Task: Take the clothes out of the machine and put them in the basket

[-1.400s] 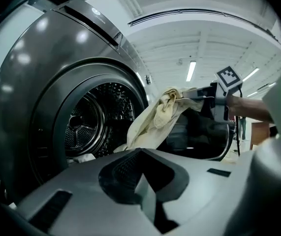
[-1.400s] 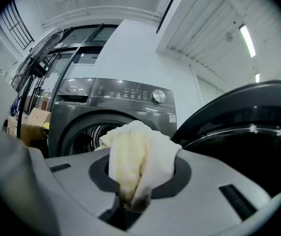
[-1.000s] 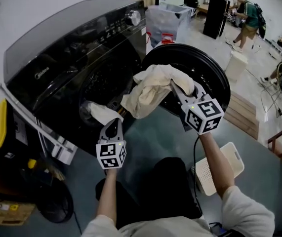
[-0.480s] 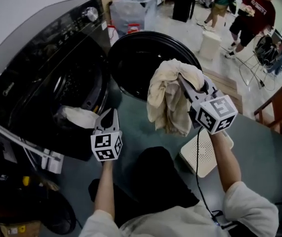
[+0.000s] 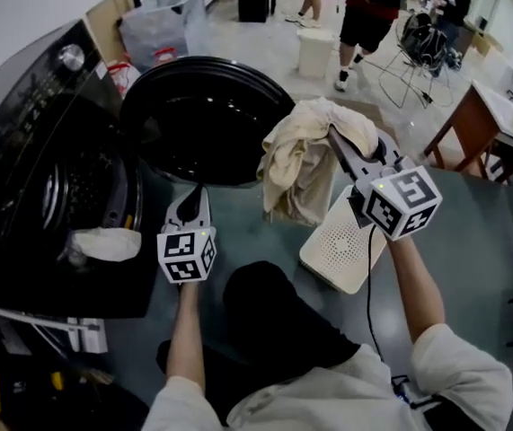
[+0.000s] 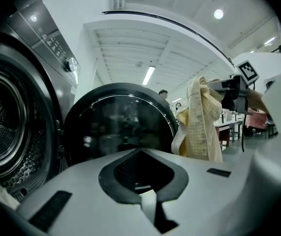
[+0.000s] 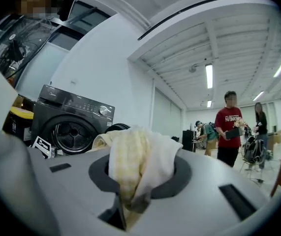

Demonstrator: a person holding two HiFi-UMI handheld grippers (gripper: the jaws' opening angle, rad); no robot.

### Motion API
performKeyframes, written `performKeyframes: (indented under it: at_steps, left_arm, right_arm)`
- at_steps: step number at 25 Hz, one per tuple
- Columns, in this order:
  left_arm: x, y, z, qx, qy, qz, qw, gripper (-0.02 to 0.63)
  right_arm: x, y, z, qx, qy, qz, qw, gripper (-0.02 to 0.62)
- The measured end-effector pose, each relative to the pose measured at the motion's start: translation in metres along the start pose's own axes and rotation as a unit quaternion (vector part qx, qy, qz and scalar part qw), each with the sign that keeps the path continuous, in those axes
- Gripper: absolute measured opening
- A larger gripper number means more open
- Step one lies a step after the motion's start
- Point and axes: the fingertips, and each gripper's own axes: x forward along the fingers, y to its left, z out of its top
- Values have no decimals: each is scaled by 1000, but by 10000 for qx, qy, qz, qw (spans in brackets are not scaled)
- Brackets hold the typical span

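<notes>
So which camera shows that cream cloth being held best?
The head view: the whole cream cloth hangs from the right gripper. The right gripper view shows only the bunched part pinched in its jaws; the left gripper view shows it from the side, small.

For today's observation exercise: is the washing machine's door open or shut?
Open. The round door is swung wide, baring the drum, where a pale cloth lies at the opening.

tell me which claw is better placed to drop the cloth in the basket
Right. The right claw is shut on the cream cloth, which hangs close by the white basket. The left claw is shut and empty, nearer the washer door.
</notes>
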Motion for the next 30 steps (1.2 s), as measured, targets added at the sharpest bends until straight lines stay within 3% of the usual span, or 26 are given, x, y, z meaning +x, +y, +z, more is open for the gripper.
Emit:
performKeyframes:
  at_steps: [6,15,22,30]
  left_arm:
    - [33,-42,2,112,33,-596,9982,18]
    - [58,-80,-4,69,60,-1032,9946,18]
    - [61,-92,-17,82,186,-1143,9932,18]
    - [62,-83,-40,41,365,-1117,9931,18]
  right_arm:
    - [-43,-43,-11,-226,271,-757,9965,106]
    - [-103,-90,-57,-208,780,-1715,9819,106]
    - [-141,-100,-147,284,1432,-2115,9664,107]
    - [-144,-71,-277,822,2159,-2225,9472,109]
